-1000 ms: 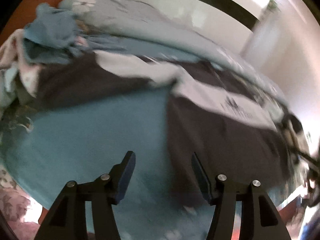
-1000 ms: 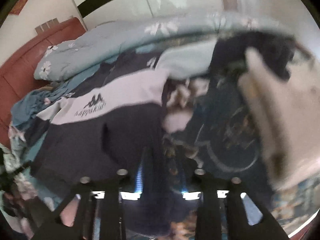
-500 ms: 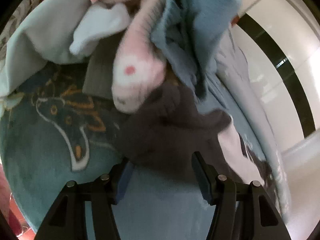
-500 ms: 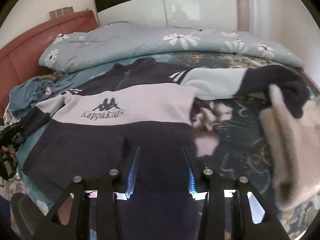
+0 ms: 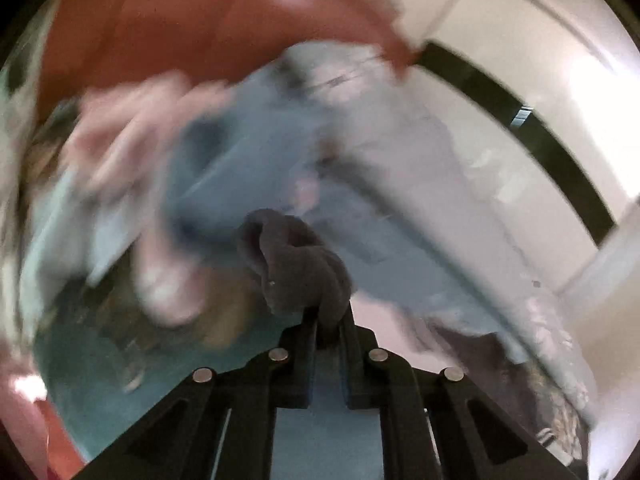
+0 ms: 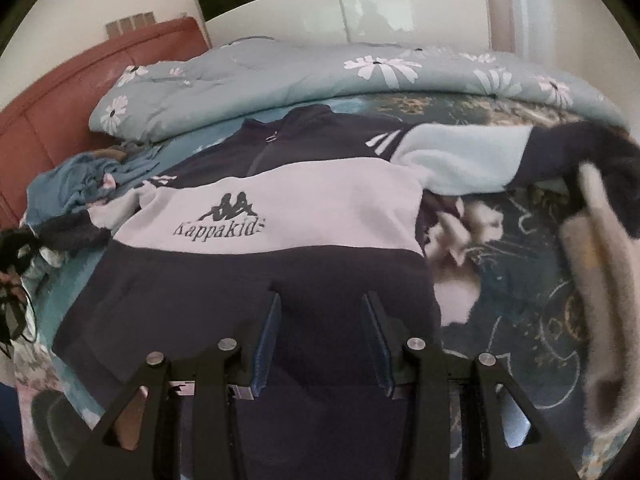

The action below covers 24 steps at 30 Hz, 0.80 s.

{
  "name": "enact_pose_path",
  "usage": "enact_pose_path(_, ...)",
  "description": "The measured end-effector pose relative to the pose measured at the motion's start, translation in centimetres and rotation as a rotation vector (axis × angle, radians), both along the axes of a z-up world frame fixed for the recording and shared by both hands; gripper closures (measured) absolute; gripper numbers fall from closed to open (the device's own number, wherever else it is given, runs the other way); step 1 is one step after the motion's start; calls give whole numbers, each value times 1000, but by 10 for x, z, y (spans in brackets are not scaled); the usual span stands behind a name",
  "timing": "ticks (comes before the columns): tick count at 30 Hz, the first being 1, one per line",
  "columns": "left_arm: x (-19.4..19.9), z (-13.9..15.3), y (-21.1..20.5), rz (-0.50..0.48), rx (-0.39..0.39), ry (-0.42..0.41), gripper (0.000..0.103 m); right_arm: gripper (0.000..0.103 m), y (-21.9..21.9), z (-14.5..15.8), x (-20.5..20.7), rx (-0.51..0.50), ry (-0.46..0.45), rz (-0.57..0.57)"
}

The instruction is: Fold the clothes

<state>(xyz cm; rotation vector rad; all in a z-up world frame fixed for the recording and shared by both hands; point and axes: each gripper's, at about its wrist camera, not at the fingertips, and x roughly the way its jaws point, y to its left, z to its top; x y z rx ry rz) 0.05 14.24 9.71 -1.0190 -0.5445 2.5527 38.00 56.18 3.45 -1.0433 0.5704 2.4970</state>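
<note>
A navy and white sweatshirt [image 6: 280, 216] with a "Kappakids" logo lies flat on the bed, front up, collar toward the far side. Its right sleeve [image 6: 480, 156], pale blue then navy, stretches to the right. My right gripper [image 6: 320, 312] is open and empty just above the navy hem. My left gripper [image 5: 328, 320] is shut on the dark navy cuff of the left sleeve [image 5: 296, 256], bunched between the jaws and lifted. The left gripper also shows at the left edge of the right wrist view [image 6: 16, 240], holding that cuff [image 6: 76, 232].
A floral pale-blue duvet [image 6: 360, 72] lies along the far side of the bed. A pile of blue and pink clothes [image 6: 80, 184] sits by the red headboard [image 6: 80, 80]. A cream garment [image 6: 600, 320] lies at the right. The teal patterned sheet [image 6: 520, 280] shows around the sweatshirt.
My left gripper went from open above the sleeve end to shut on the navy cuff and is swinging with it, blurring the view. My right gripper stayed open over the hem.
</note>
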Motion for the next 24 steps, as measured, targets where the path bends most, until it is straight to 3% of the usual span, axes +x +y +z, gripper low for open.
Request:
enact_pose_path(4, -1, 68, 86, -183, -10, 129, 93, 60, 9, -3, 2, -68, 42, 1)
enact_pose_path(8, 19, 95, 202, -386, -57, 217, 93, 60, 12, 0, 5, -72, 59, 0)
enact_pose_path(10, 31, 86, 262, -484, -133, 260, 93, 60, 14, 4, 10, -70, 71, -8)
enact_pose_path(14, 53, 29, 343, -628, -212, 149, 93, 60, 25, 9, 27, -67, 86, -39)
enact_pose_path(21, 128, -62, 418, -837, -427, 43, 91, 59, 50, -2, 52, -78, 22, -120)
enact_pose_path(24, 138, -69, 406, -868, -437, -22, 89, 59, 56, -4, 52, -91, 18, -122)
